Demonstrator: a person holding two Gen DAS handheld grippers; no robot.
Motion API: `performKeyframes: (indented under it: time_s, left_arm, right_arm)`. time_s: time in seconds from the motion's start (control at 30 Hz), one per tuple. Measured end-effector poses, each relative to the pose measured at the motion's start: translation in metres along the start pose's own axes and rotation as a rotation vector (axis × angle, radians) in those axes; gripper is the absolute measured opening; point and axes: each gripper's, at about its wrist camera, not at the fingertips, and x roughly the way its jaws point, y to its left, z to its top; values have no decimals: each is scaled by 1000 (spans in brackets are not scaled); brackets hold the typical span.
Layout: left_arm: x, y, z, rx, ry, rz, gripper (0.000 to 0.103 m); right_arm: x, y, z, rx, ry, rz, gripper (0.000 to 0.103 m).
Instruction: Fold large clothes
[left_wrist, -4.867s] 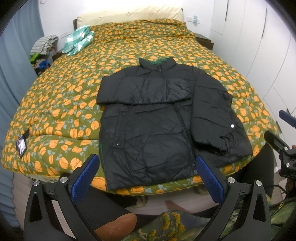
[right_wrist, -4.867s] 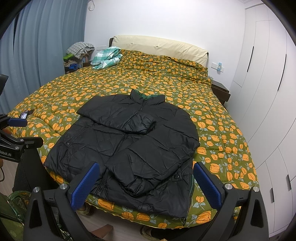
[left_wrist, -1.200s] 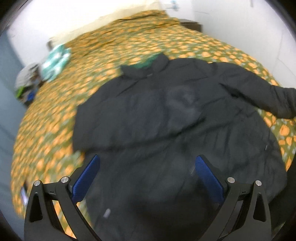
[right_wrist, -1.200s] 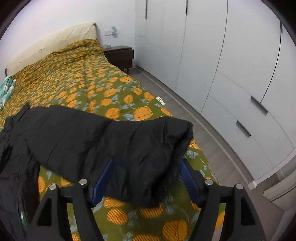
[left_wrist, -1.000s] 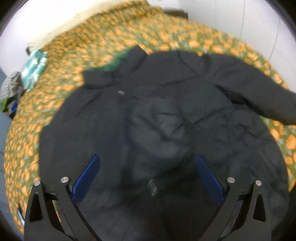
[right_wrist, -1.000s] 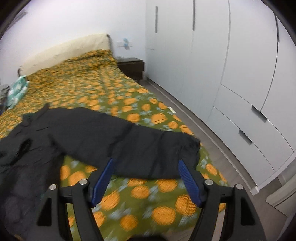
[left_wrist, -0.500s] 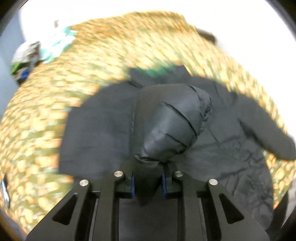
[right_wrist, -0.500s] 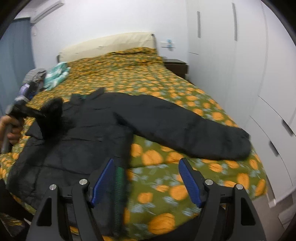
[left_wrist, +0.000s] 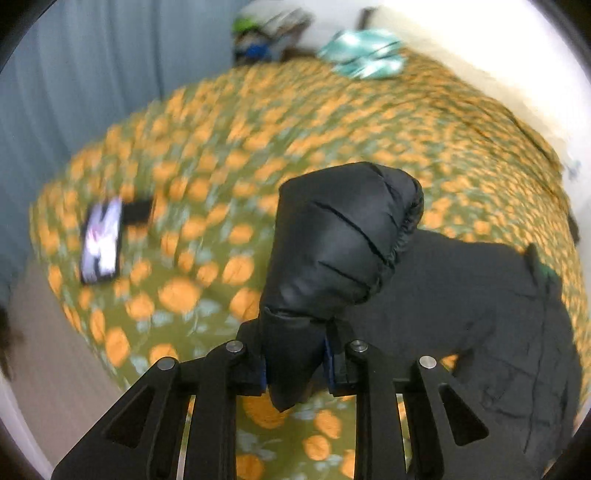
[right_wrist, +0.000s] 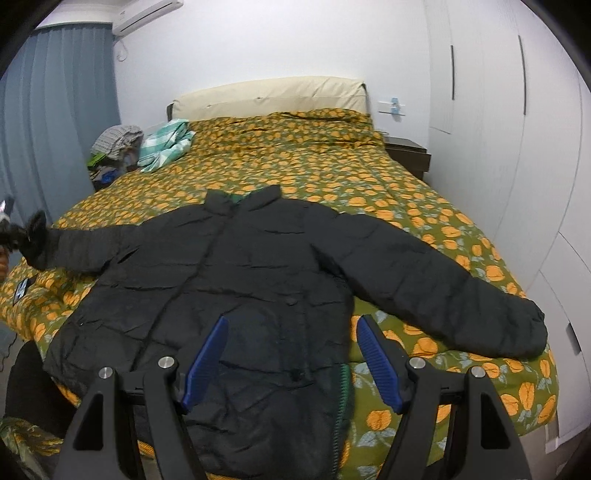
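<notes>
A black puffer jacket (right_wrist: 258, 280) lies face up on the bed, collar toward the headboard, with both sleeves spread out sideways. My left gripper (left_wrist: 293, 363) is shut on the cuff of its left sleeve (left_wrist: 340, 240) and holds it above the bed's left side; it shows at the far left of the right wrist view (right_wrist: 22, 236). My right gripper (right_wrist: 291, 360) is open and empty above the jacket's lower front. The right sleeve (right_wrist: 454, 291) lies flat toward the bed's right edge.
The bed has a green quilt with orange flowers (right_wrist: 332, 162). A phone (left_wrist: 99, 240) lies near its left edge. A green checked cloth (right_wrist: 166, 144) and a clothes pile (right_wrist: 114, 144) are at the back left. White wardrobes (right_wrist: 517, 147) stand on the right, a curtain (right_wrist: 48, 129) on the left.
My left gripper closed on the left sleeve cuff and pulled it out to the left. My right gripper let go of the right sleeve and moved over the jacket's lower front.
</notes>
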Motion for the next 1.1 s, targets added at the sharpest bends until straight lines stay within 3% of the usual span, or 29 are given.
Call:
performKeyframes:
  time_s: [0.07,0.13,0.23,0.3,0.43,0.6,0.63,0.7,0.8,0.9,0.93,0.97,1.0,1.03,1.1]
  left_arm:
    - [15,13,-9,-41,29,22,28]
    - [25,23,-15,-79,48,63,43]
    - [20,29,-24,-102,35,133,47]
    - [4,35,-36,-102,24,137,54]
    - [-25,23,-70,-23,31,11,75]
    - [-40,-60,-149,273,201,-275,83]
    - [-40,-74,-163,315,225,-303,83]
    - [-32,-109,-197,407,286,-335,83]
    - [-12,-139,-229,496,354,-302,83]
    - [-2,-149,-242,528,373,-285,83]
    - [-1,-150,-242,520,379,-289,76]
    - [1,-150,-243,510,399,-312,66]
    - [2,-151,-243,504,422,-331,46]
    - [1,-151,-242,504,418,-322,38]
    - [-4,-151,-236,510,403,-319,26]
  right_arm:
    - [-2,2,0,-1,6,6,74]
    - [-3,0,-1,0,15,4,74]
    - [-4,-6,-4,5,32,-8,74]
    - [-1,-15,-7,16,57,-21,74]
    - [12,-41,-19,64,149,-23,75]
    - [43,-73,-42,155,290,38,75]
    - [51,-79,-47,179,321,65,75]
    - [64,-86,-55,228,358,112,75]
    - [85,-84,-70,260,444,194,75]
    - [93,-74,-76,241,476,264,75]
    - [94,-69,-76,217,482,259,72]
    - [94,-64,-75,197,484,254,63]
    - [94,-59,-73,174,480,249,33]
    - [94,-56,-70,172,473,250,22]
    - [89,-49,-61,175,449,249,18]
